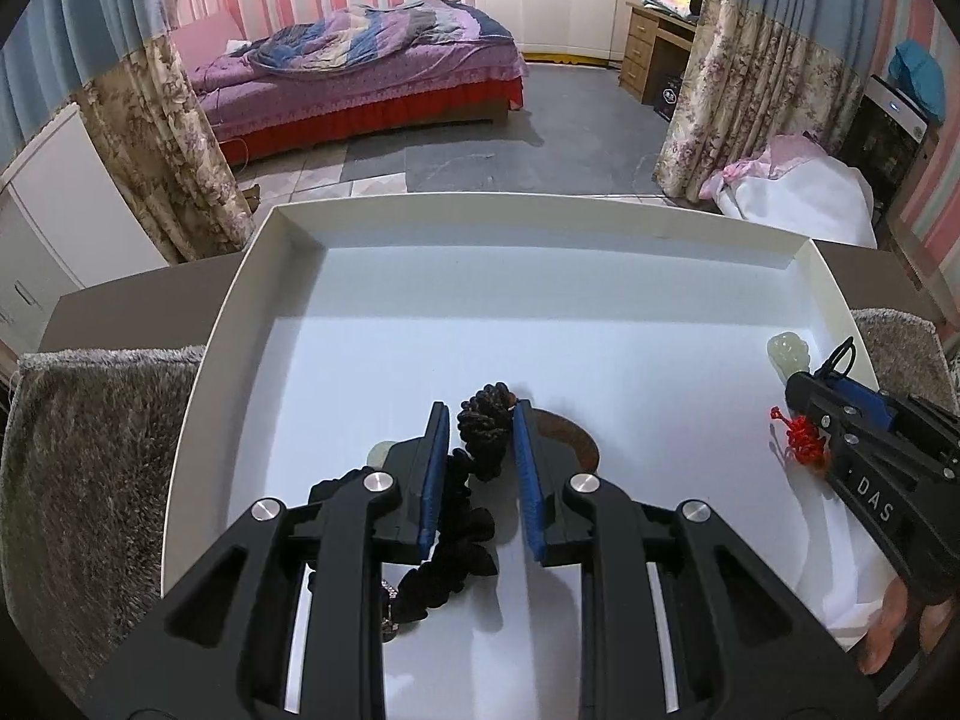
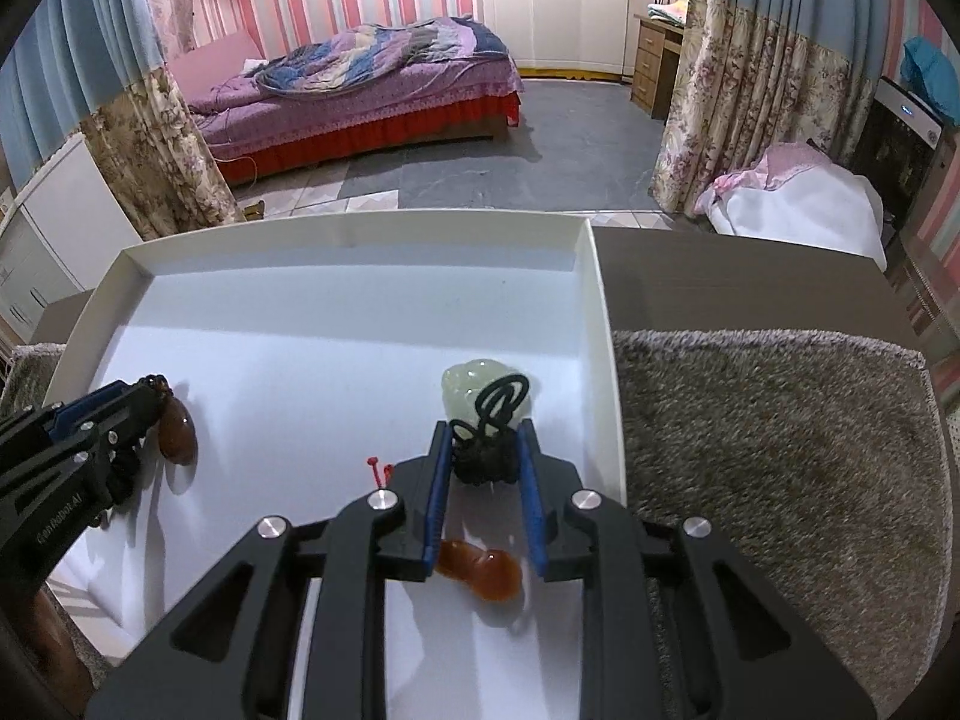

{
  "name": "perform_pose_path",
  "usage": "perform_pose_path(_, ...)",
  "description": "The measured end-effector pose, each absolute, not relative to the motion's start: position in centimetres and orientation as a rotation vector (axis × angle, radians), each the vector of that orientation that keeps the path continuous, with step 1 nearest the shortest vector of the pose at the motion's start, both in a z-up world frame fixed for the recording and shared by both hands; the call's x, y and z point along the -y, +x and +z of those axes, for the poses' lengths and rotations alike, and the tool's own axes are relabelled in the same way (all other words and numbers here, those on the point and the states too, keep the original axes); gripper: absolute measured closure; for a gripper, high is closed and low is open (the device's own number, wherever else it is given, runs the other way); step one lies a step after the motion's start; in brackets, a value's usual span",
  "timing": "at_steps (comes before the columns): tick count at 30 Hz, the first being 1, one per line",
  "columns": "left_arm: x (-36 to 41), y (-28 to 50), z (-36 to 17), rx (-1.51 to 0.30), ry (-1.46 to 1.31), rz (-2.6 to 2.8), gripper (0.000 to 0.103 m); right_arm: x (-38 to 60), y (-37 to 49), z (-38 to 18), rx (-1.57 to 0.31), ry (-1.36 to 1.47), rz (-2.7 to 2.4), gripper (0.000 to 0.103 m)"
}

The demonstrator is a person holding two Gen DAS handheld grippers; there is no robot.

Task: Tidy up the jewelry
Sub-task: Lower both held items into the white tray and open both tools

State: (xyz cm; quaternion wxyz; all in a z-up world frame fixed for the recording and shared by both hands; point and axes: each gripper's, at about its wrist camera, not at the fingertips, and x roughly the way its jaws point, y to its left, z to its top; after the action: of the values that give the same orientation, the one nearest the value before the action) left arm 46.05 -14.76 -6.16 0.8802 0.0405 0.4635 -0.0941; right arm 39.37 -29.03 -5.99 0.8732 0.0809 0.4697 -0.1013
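Observation:
A white tray (image 1: pixel 282 276) lies on a grey fuzzy mat. My left gripper (image 1: pixel 480 420) is shut on a dark braided cord knot (image 1: pixel 483 420) whose black cord trails back under the fingers; a brown amber pendant (image 1: pixel 567 438) lies just right of it. My right gripper (image 2: pixel 485 444) is shut on a black cord knot (image 2: pixel 483 459) tied to a pale jade pendant (image 2: pixel 468 387) near the tray's right wall (image 2: pixel 600 324). An amber gourd pendant (image 2: pixel 480 573) lies under the right gripper. A red tassel knot (image 1: pixel 801 435) shows beside it.
The grey fuzzy mat (image 2: pixel 780 480) spreads right and left (image 1: pixel 84 468) of the tray. Beyond the table edge are floral curtains (image 1: pixel 162 138), a bed (image 1: pixel 360 72) and a white bundle (image 1: pixel 798 192) on the floor.

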Motion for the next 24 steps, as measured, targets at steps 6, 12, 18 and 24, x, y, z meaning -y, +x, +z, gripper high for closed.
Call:
perform_pose_path(6,14.8,46.2,-5.9,-0.962,0.082,-0.197,0.071,28.9,39.2,-5.7,-0.97,0.173,-0.203,0.066)
perform_pose_path(12,14.9,45.3,-4.5,-0.933,0.06,-0.217,0.053,28.2,38.4,-3.9,-0.888,0.151,-0.213,0.062)
perform_pose_path(18,15.0,44.0,-2.1,-0.876,0.07,-0.219,0.029,28.2,37.4,-1.6,-0.8,0.138,-0.268,0.032)
perform_pose_path(24,15.0,41.9,0.4,-0.902,0.092,-0.238,0.018,29.0,35.1,1.3,-0.767,0.149,-0.326,0.011)
